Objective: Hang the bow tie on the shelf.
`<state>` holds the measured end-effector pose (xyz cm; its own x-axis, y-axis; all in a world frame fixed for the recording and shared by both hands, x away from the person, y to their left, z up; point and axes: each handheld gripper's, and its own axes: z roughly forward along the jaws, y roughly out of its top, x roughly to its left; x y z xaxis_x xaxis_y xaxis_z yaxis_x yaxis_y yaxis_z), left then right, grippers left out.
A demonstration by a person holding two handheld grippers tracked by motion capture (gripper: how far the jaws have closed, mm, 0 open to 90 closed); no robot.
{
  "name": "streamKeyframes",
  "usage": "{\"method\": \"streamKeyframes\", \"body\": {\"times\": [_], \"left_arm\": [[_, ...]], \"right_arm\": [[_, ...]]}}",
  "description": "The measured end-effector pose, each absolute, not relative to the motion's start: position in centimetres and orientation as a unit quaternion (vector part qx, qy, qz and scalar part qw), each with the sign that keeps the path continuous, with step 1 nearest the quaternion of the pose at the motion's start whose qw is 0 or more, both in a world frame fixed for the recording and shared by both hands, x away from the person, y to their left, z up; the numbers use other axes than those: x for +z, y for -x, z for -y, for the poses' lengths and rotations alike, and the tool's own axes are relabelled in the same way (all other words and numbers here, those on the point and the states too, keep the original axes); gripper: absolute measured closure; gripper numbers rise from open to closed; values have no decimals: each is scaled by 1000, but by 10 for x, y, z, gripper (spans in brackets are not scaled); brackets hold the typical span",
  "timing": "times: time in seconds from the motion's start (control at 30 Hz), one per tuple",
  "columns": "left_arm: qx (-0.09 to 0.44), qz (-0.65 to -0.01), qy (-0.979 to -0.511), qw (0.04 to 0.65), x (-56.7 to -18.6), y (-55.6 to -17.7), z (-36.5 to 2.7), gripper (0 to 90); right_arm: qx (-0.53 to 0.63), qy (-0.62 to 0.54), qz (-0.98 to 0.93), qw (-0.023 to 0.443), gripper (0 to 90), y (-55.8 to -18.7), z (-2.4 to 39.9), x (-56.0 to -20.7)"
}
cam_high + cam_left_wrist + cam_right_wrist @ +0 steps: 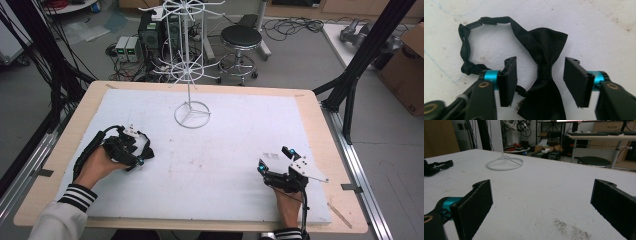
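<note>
The left tool (pixel 540 77) stands over a black bow tie (pixel 544 75) that lies flat on the white desk (pixel 225 165), toward the desk's 8 o'clock edge in the high view. In the left gripper view the two black pads (pixel 507 80) flank the tie's knot, one at 9 o'clock of it and one at 3 o'clock, with white desk showing in the gap on each side, so the tool is released and not yet gripping. The tie's strap (pixel 465 50) loops away toward 10 o'clock.

The right tool (pixel 275 162) rests near the desk's 4 o'clock corner, released, its jaws wide apart over bare desk with nothing between them. A white wire stand (pixel 192 114) sits on the desk at 12 o'clock, well apart from both tools.
</note>
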<state>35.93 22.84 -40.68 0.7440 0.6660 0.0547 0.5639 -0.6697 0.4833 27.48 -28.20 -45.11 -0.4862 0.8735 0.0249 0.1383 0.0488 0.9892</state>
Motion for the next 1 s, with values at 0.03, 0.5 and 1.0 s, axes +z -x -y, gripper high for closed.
{"method": "streamKeyframes", "body": {"times": [0.03, 0.5, 1.0], "left_arm": [[109, -339, -907, 224, -407, -360, -229, 491], [79, -351, -908, 213, -413, -364, -227, 635], [80, -360, -904, 214, -412, -365, -227, 761]], "right_arm": [[568, -392, -648, 321, 31, -274, 282, -451], [568, -389, -649, 323, 31, -275, 282, -451], [568, -389, -649, 325, 31, -275, 281, -451]]}}
